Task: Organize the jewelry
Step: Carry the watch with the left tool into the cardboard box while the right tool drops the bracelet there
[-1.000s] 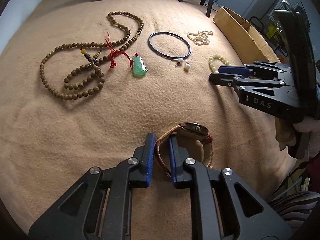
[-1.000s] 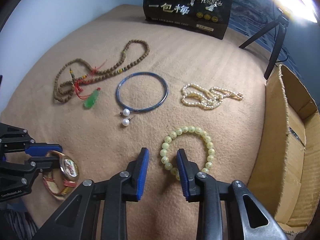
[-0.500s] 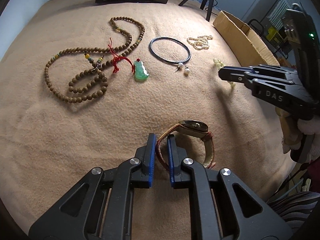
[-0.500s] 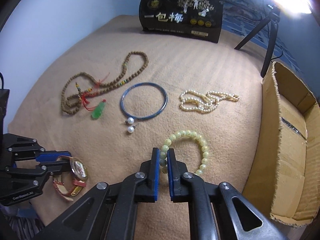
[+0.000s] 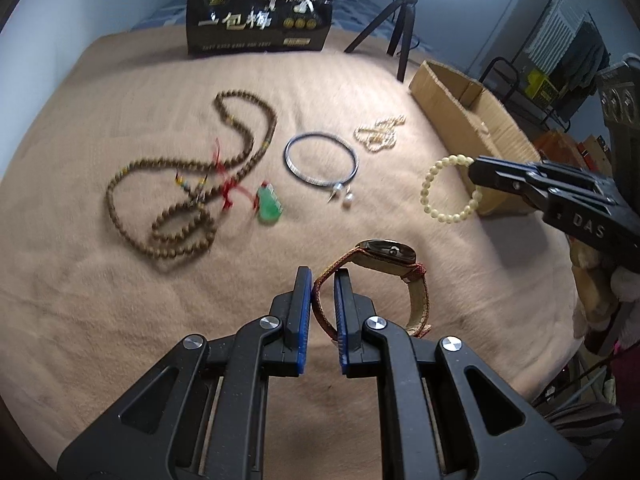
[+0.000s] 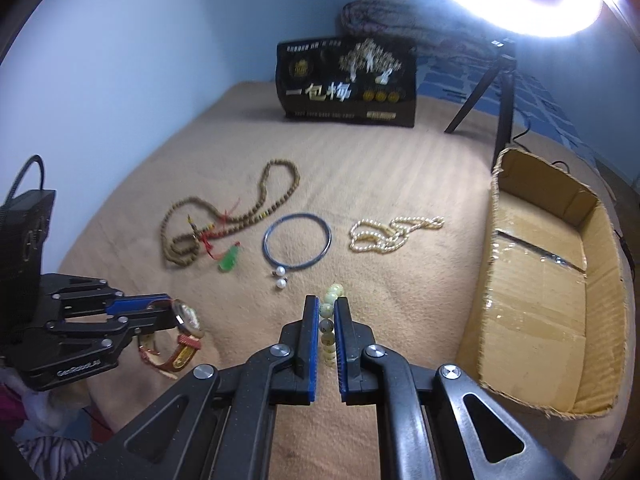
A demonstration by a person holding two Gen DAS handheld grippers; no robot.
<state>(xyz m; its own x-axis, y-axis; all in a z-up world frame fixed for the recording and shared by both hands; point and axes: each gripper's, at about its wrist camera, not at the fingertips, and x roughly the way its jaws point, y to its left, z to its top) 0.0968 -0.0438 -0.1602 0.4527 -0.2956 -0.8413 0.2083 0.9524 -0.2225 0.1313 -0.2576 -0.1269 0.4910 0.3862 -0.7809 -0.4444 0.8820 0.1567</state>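
Observation:
My left gripper [image 5: 322,280] is shut on the red-and-tan strap of a wristwatch [image 5: 386,254] and holds it lifted above the tan blanket; it also shows in the right wrist view [image 6: 186,316]. My right gripper [image 6: 326,308] is shut on a pale yellow-green bead bracelet [image 6: 328,326], which hangs from its tips in the left wrist view [image 5: 444,192]. On the blanket lie a brown bead necklace [image 5: 192,184], a green pendant [image 5: 270,208], a blue bangle [image 5: 320,158] with pearl earrings [image 5: 344,196], and a pearl strand [image 5: 378,134].
An open cardboard box [image 6: 552,280] stands at the right on the blanket. A black printed box [image 6: 348,82] stands at the back. A tripod [image 6: 492,92] with a ring light is at the back right. The blanket edge [image 5: 560,320] drops off at the right.
Both grippers have lifted with their pieces: the watch and the bead bracelet have come up off the blanket. A second ago the right gripper was still open around the bracelet.

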